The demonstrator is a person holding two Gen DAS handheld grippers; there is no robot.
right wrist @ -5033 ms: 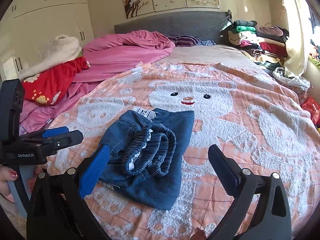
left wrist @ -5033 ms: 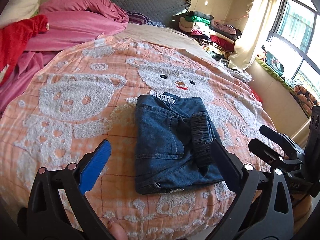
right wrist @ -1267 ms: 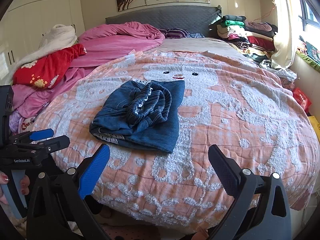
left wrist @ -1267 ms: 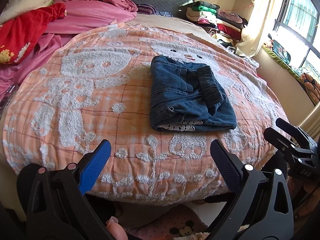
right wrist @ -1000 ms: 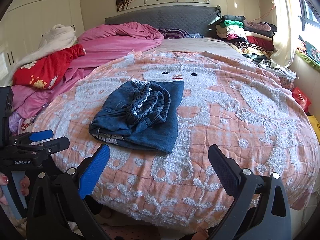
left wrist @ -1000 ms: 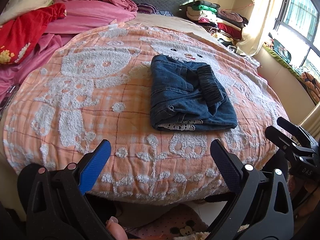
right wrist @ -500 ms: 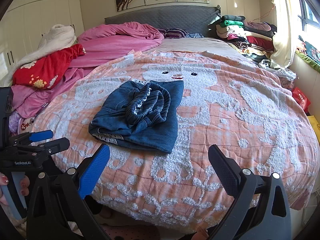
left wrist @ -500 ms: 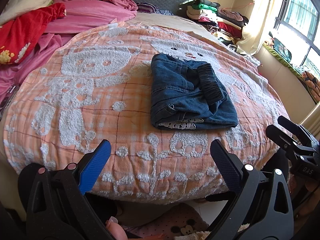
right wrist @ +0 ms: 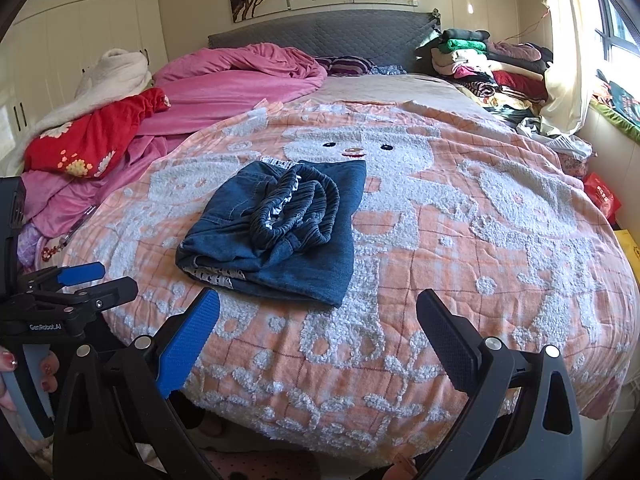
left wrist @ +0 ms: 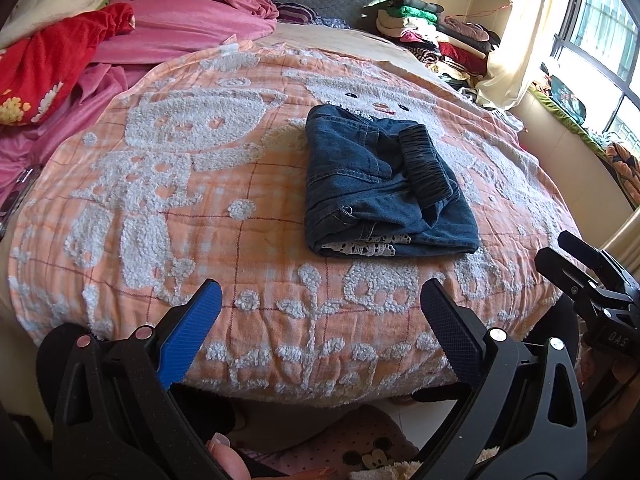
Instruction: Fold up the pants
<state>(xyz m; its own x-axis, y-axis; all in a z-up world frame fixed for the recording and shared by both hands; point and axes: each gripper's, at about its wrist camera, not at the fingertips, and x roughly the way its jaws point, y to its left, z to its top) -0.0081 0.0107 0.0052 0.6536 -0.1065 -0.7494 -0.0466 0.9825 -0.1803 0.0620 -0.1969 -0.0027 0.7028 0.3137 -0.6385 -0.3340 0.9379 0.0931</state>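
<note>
left claw wide | right claw wide | folded pants on blanket, underside hidden, likely lace.

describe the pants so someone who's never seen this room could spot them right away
Find the bed with the orange blanket patterned with white fuzzy bears. Near its middle, just below the big bear face, lies a folded bundle of dark blue denim pants. It is the only blue item on the blanket, with a gathered elastic waistband on top.
</note>
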